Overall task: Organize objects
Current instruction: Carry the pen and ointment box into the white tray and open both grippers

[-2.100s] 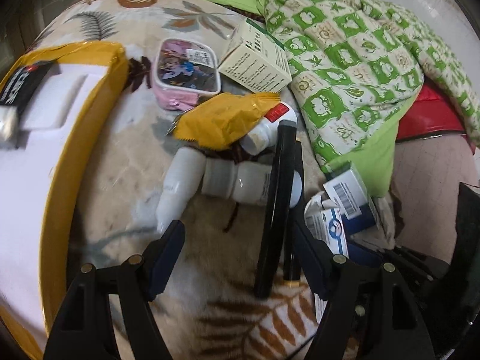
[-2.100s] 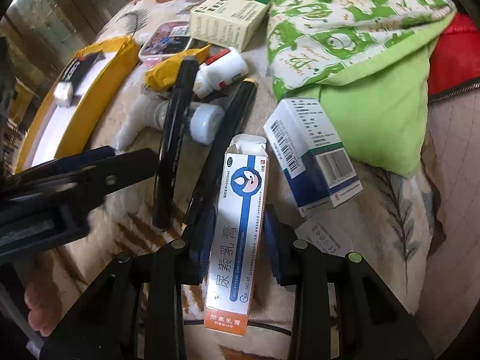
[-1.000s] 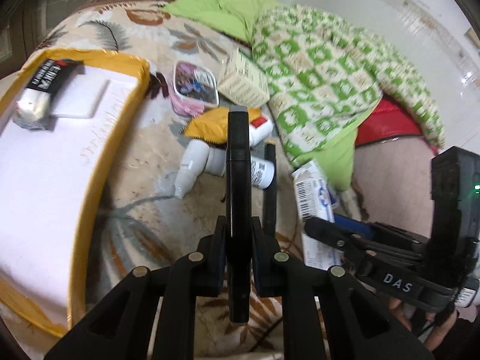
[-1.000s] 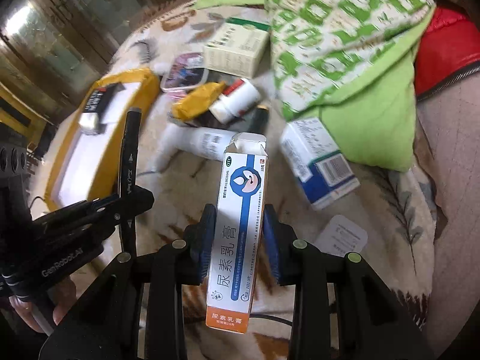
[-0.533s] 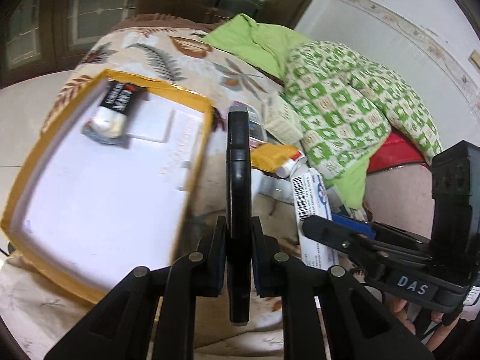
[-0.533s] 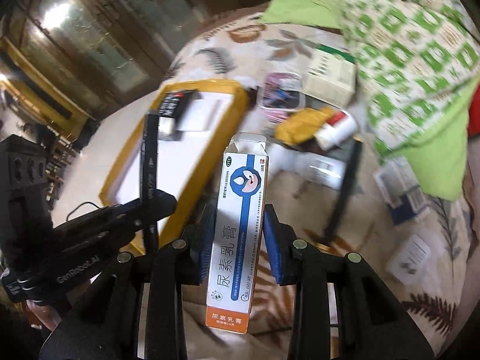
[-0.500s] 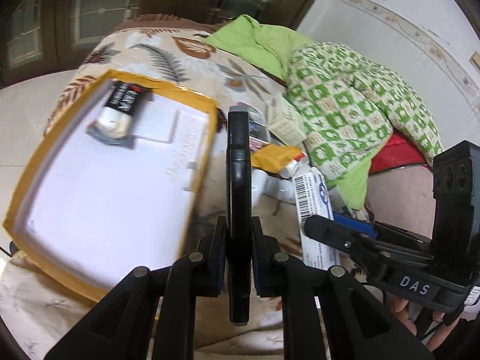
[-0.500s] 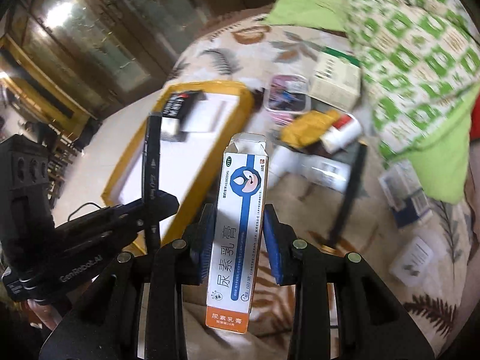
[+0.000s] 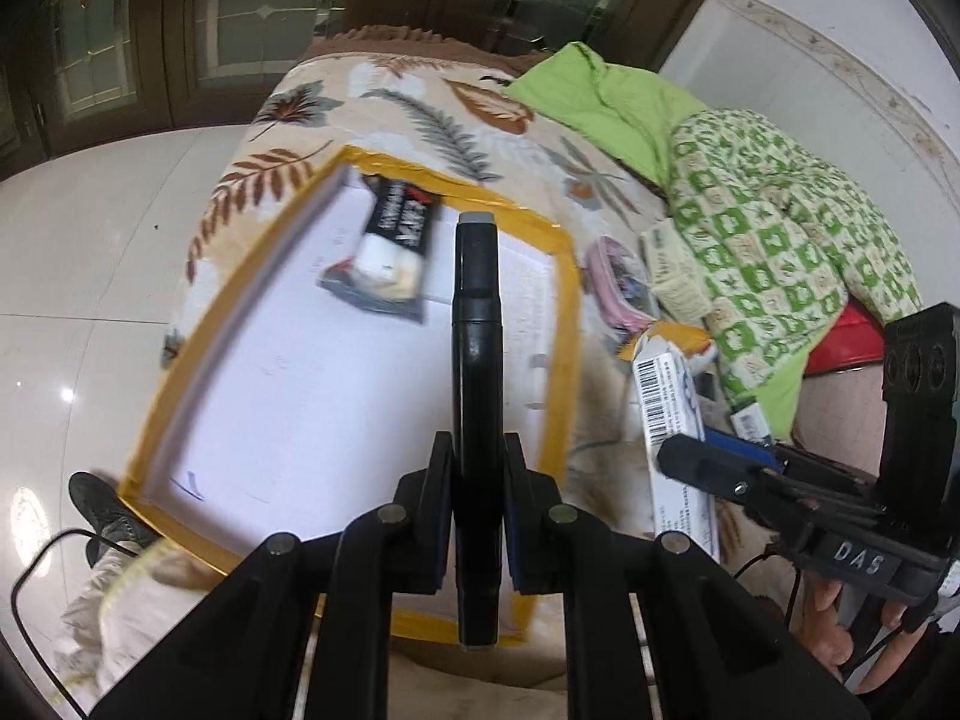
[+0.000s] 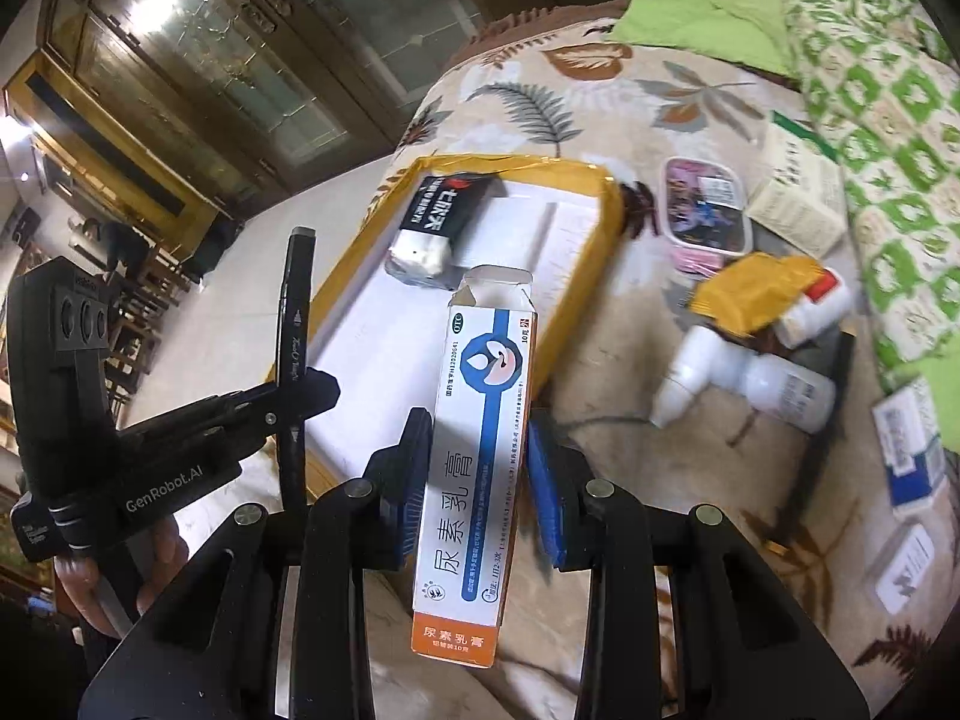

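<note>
My left gripper (image 9: 477, 468) is shut on a long black marker (image 9: 477, 360) and holds it in the air over the yellow-rimmed white tray (image 9: 561, 324). In the right wrist view the same marker (image 10: 294, 324) shows at the left. My right gripper (image 10: 480, 456) is shut on a white, blue and orange ointment box (image 10: 480, 438), held above the tray's (image 10: 606, 204) near right edge. The box also shows in the left wrist view (image 9: 672, 420). A black and white pack (image 10: 438, 222) lies at the tray's far end.
On the leaf-print blanket (image 10: 600, 102) right of the tray lie a pink case (image 10: 708, 210), a pale box (image 10: 792, 198), a yellow pouch (image 10: 756, 288), white bottles (image 10: 744, 384), another black marker (image 10: 822, 420) and a blue and white box (image 10: 912, 450). A green quilt (image 10: 888, 90) lies beyond.
Both grippers have lifted their objects off the blanket and carried them left, from the pile to above the tray.
</note>
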{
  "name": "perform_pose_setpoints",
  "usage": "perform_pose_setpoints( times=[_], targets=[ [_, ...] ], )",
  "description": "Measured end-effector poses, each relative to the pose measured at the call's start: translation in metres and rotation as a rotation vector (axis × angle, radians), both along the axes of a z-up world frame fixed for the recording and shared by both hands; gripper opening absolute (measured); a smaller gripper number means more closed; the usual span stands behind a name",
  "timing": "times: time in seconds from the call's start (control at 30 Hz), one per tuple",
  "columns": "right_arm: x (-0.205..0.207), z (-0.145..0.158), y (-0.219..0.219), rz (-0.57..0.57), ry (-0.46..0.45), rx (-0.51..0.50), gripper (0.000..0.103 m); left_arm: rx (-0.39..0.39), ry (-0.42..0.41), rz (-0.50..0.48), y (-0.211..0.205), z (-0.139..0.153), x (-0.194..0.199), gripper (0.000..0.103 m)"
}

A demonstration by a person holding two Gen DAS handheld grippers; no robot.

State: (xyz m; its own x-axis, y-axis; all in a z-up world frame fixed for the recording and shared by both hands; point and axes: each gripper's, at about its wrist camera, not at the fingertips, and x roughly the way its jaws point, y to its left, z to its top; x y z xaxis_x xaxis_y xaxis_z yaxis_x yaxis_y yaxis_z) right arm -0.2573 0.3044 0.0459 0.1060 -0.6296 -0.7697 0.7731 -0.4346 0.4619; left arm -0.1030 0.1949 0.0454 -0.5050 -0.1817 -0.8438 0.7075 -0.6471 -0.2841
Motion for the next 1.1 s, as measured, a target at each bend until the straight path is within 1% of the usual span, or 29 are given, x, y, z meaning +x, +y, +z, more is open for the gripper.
perform_pose_setpoints(
  times=[0.17, 0.27, 0.7, 0.93, 1.0, 1.1],
  targets=[
    [0.001, -0.006, -0.027, 0.013, -0.017, 0.004, 0.031, 0.017, -0.045, 0.019, -0.028, -0.014, 0.01, 0.013],
    [-0.001, -0.012, -0.039, 0.007, -0.024, 0.012, 0.031, 0.034, -0.064, 0.015, -0.041, -0.023, 0.01, 0.013],
    [-0.016, -0.056, -0.099, -0.034, -0.051, 0.106, 0.031, 0.073, -0.186, -0.01, -0.099, -0.066, -0.004, 0.013],
    [-0.029, -0.072, -0.115, -0.09, -0.044, 0.149, 0.031, 0.084, -0.223, -0.015, -0.118, -0.081, -0.011, 0.013],
    [-0.032, -0.074, -0.117, -0.101, -0.047, 0.152, 0.031, 0.085, -0.221, -0.02, -0.12, -0.083, -0.013, 0.013],
    [-0.035, -0.073, -0.117, -0.126, -0.021, 0.151, 0.031, 0.082, -0.224, -0.033, -0.124, -0.081, -0.015, 0.013]
  ],
)
